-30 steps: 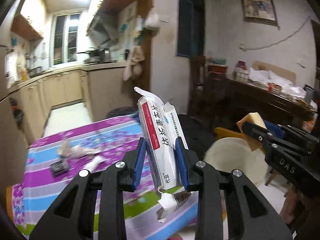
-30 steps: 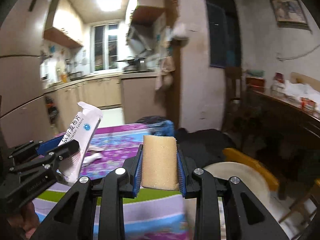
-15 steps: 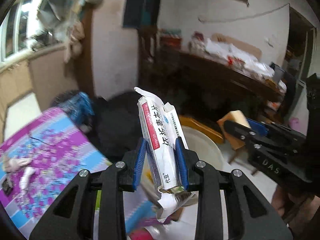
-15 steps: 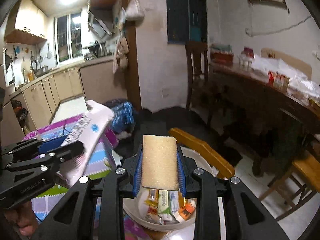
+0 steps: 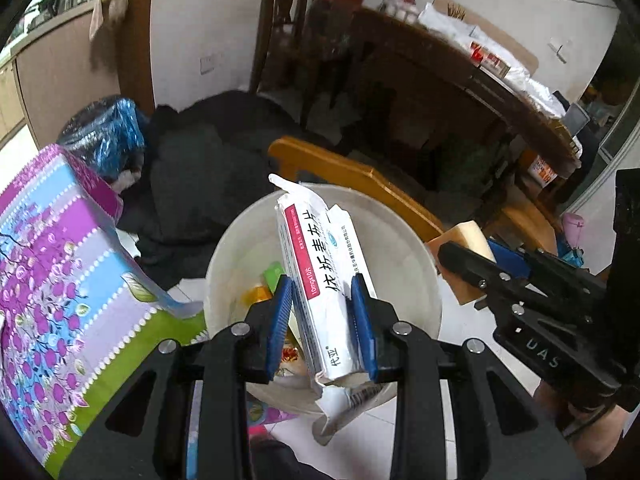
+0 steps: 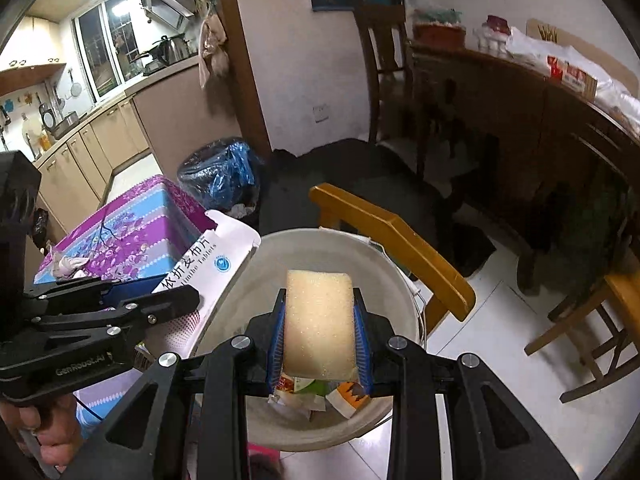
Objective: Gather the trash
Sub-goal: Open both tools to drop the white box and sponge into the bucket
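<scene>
A lived-in home, with kitchen and dining room joined. At 10 o'clock in the right wrist view, beige cabinets [image 6: 86,152], a barred window [image 6: 106,52], a kettle [image 6: 172,48] and hanging utensils mark the kitchen. At 2 o'clock a dark sideboard [image 6: 520,112] carries bags and boxes. Wooden chairs [image 6: 384,64] stand on white floor tiles [image 6: 492,344], near a floral tablecloth [image 6: 132,232].
</scene>
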Action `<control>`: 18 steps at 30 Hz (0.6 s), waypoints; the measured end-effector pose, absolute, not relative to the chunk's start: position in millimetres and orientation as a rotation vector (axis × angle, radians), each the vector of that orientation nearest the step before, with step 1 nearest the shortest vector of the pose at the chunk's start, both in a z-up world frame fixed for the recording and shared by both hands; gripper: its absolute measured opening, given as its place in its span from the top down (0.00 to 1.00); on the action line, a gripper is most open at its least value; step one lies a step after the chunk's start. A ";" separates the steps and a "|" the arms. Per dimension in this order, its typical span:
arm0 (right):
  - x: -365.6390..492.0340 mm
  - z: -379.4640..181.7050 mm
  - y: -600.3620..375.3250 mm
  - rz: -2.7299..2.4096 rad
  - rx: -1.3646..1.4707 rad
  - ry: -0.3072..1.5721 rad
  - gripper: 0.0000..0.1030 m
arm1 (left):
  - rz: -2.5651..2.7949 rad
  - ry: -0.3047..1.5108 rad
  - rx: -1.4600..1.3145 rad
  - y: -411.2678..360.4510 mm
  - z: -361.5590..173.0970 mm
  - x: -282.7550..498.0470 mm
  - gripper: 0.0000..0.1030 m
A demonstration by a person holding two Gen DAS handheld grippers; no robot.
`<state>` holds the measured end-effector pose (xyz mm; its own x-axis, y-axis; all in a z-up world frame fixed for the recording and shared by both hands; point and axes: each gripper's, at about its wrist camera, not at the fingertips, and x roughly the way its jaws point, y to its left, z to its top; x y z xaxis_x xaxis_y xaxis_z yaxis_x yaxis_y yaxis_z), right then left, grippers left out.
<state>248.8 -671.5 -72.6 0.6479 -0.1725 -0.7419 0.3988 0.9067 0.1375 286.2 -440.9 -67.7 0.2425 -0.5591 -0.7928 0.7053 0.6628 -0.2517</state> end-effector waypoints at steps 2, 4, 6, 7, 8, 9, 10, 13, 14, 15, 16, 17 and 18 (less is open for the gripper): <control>248.0 -79.2 -672.9 -0.332 0.306 0.812 0.71 | -0.864 1.013 0.177 -444.1 -72.1 288.6 0.72; 247.0 -83.7 -673.2 -0.333 0.307 0.816 0.71 | -0.858 1.018 0.179 -445.4 -74.8 290.3 0.72; 248.6 -88.4 -675.3 -0.334 0.310 0.820 0.71 | -0.854 1.018 0.187 -448.7 -76.2 290.6 0.72; 249.3 -89.9 -674.8 -0.332 0.313 0.822 0.71 | -0.854 1.018 0.189 -448.9 -76.7 291.6 0.72; 249.7 -91.0 -673.6 -0.332 0.313 0.822 0.71 | -0.854 1.018 0.192 -449.5 -76.7 292.1 0.72; 250.6 -92.0 -673.4 -0.332 0.313 0.823 0.71 | -0.852 1.018 0.195 -450.1 -76.9 292.7 0.72; 250.6 -92.0 -672.8 -0.332 0.313 0.823 0.71 | -0.850 1.019 0.195 -450.5 -76.8 293.0 0.72; 253.3 -95.8 -672.9 -0.333 0.315 0.824 0.70 | -0.845 1.023 0.193 -451.7 -77.3 293.8 0.72; 254.2 -96.8 -672.5 -0.333 0.316 0.825 0.70 | -0.843 1.023 0.195 -452.0 -77.4 293.9 0.72; 255.4 -98.1 -672.3 -0.332 0.316 0.825 0.70 | -0.844 1.024 0.196 -452.4 -78.0 294.1 0.72; 255.6 -98.2 -672.6 -0.331 0.315 0.825 0.70 | -0.843 1.025 0.196 -452.6 -78.4 294.2 0.72; 255.7 -98.6 -672.5 -0.331 0.316 0.825 0.70 | -0.841 1.024 0.196 -452.9 -78.3 294.1 0.72; 255.3 -98.5 -672.6 -0.330 0.317 0.825 0.70 | -0.840 1.025 0.196 -453.2 -79.0 294.4 0.72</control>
